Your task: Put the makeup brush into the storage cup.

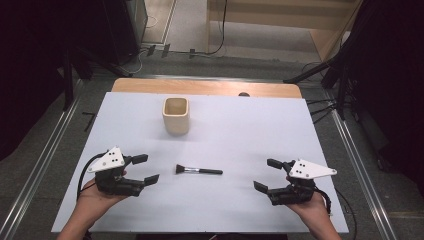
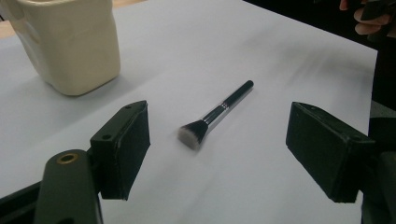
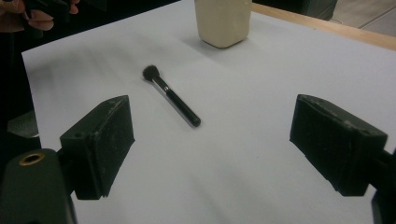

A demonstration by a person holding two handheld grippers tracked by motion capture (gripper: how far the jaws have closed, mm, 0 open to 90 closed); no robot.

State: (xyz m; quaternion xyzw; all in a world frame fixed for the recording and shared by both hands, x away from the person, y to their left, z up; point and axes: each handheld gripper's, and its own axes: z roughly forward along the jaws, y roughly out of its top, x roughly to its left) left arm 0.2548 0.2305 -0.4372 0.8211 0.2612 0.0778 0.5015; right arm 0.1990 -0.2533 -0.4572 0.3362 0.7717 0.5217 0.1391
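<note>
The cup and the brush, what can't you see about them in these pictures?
- Cup: its bottom inside is too small and shadowed to make out in the high view; the frame's top edge cuts off its rim in the right gripper view, and the top and left edges cut it in the left gripper view.
- Brush: its bristles are blurred in the left gripper view; any print on the handle is too small to read.

No legible text, labels, brands, numbers or signs in any view. Checked the cream cup, the brush, the white sheet on the counter and the grey plates on both hand-held grippers: all surfaces plain and unmarked.
</note>
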